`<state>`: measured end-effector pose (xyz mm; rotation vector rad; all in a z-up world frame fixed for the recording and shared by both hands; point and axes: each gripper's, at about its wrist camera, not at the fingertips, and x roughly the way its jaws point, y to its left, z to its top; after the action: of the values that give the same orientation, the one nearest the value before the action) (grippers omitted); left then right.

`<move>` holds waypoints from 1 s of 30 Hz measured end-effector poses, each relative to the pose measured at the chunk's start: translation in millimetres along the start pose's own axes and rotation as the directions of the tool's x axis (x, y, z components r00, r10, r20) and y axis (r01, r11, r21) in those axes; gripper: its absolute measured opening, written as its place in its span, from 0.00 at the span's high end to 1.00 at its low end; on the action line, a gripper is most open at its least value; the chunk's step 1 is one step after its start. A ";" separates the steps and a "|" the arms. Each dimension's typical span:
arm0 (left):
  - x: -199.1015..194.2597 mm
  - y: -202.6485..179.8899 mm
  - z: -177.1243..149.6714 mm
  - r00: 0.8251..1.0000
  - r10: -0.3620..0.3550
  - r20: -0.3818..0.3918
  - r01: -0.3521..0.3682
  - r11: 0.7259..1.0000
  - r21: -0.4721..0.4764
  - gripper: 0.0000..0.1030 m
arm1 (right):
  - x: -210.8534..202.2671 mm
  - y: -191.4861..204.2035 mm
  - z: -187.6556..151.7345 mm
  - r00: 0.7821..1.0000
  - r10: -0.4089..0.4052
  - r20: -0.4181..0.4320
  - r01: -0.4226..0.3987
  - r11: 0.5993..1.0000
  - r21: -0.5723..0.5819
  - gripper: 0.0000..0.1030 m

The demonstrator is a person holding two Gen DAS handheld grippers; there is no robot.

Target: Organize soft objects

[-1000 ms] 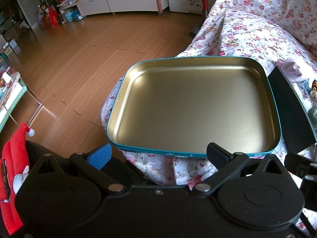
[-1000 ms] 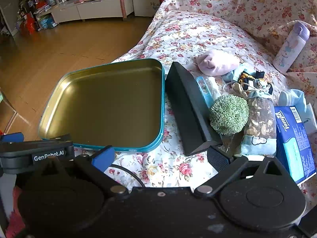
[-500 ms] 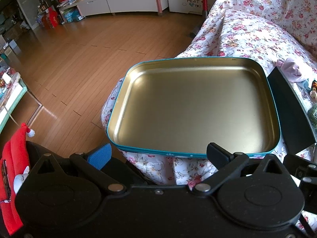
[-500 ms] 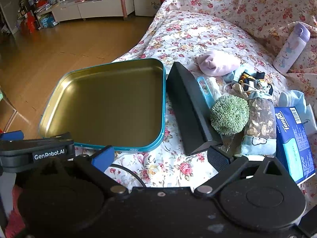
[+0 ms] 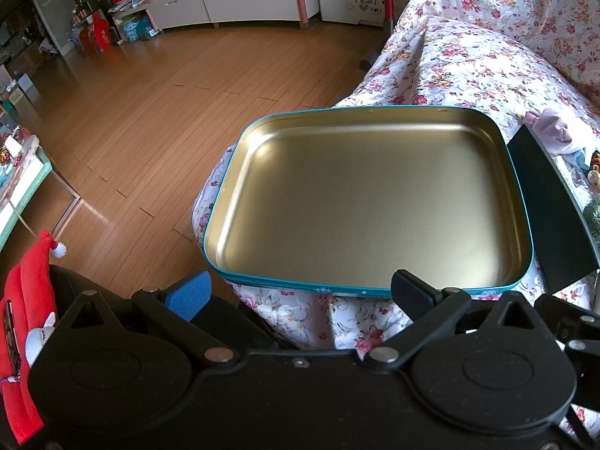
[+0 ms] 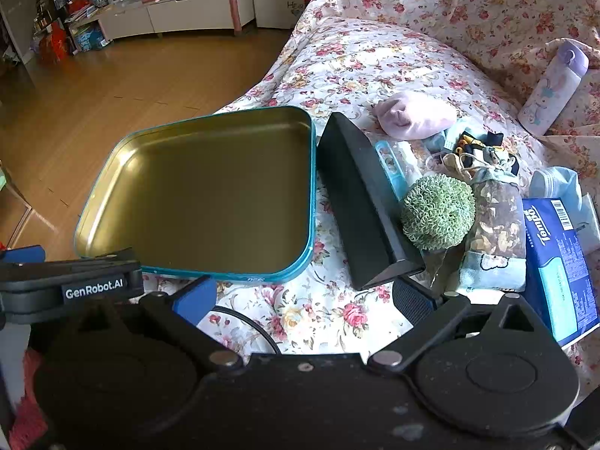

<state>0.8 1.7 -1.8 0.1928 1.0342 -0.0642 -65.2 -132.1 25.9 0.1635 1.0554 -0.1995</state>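
An empty gold tin tray with a teal rim (image 5: 517,172) (image 6: 309,187) lies on the flowered bed cover. To its right sit soft things: a pale pink cloth bundle (image 6: 414,118), a green fuzzy ball (image 6: 437,212), a patterned fabric pouch (image 6: 495,221) and a light blue cloth (image 6: 555,183). My left gripper (image 5: 300,294) stands open just in front of the tray's near edge, holding nothing. My right gripper (image 6: 303,296) is open too, low over the cover, short of the tray's near right corner.
A long black wedge-shaped object (image 6: 360,202) lies between tray and soft things. A blue Tempo tissue pack (image 6: 558,258) sits far right, a lilac bottle (image 6: 555,86) at the back. Wooden floor (image 5: 131,120) drops off left of the bed. A red plush (image 5: 26,300) hangs lower left.
Both views have shifted only slightly; the right gripper has drifted a little rightward. Nothing was taken hold of or let go.
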 end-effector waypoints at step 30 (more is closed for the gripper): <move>-5.2 -3.3 1.4 1.000 -0.002 0.009 0.002 1.000 0.004 0.04 | -3.5 -2.9 -0.6 1.000 0.010 0.009 -0.010 1.000 0.012 0.03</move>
<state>-1.1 -2.0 2.9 0.1948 1.0258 -0.0684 -68.1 -134.5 28.6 0.1786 1.0449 -0.1976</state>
